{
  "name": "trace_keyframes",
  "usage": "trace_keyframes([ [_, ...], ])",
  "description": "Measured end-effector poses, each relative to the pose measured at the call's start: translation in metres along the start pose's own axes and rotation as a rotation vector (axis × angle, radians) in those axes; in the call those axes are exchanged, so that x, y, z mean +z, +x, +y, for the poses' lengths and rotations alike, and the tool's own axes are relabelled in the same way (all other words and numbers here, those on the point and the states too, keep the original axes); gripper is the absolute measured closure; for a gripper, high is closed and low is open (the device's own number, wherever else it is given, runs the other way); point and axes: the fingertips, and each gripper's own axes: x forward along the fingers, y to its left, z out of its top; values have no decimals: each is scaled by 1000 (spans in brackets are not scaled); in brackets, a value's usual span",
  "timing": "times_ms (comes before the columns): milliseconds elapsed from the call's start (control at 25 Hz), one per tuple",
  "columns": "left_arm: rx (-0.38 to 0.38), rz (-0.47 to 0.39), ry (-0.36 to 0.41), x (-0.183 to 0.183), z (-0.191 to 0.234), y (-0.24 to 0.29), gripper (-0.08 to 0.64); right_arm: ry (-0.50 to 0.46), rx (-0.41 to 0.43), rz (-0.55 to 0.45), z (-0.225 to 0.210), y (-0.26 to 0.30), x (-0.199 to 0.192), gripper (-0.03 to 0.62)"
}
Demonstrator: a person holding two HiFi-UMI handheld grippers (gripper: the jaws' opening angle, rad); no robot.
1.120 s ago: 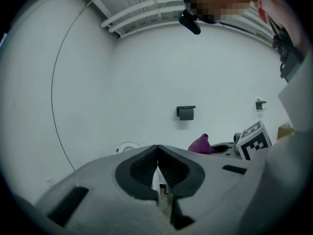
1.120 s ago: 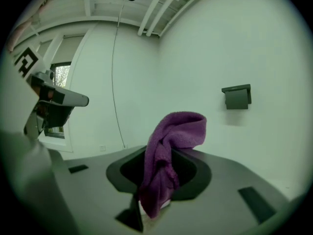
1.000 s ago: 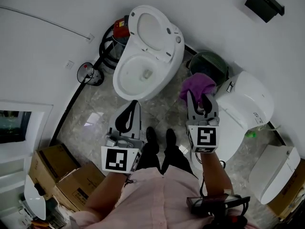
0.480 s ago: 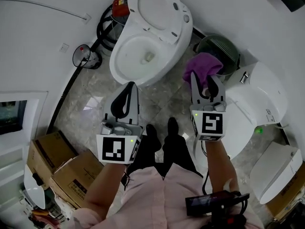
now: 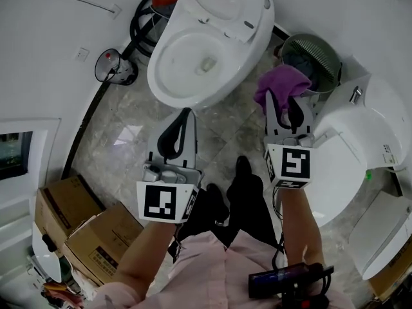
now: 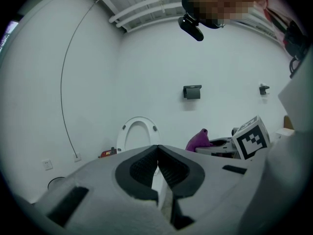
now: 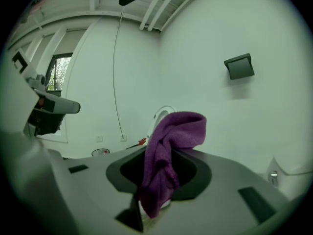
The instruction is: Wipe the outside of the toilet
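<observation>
Marble floor (image 5: 122,140) underfoot, the right gripper (image 5: 285,105) clamps a purple cloth (image 5: 283,82), seemingly poised for wiping, while the left gripper (image 5: 187,112), pinched closed on nothing, hangs just short of the open toilet (image 5: 159,76)

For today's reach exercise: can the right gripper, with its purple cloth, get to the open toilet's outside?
Probably yes: only bare floor lies between the right gripper, shut on the purple cloth, and the outside of the toilet.
</observation>
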Motion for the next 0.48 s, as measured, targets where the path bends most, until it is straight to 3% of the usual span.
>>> trace_keyframes([
  [480,-5,-38,29,-157,19,-15,552,-21,-27,5,41,28,-169,476],
])
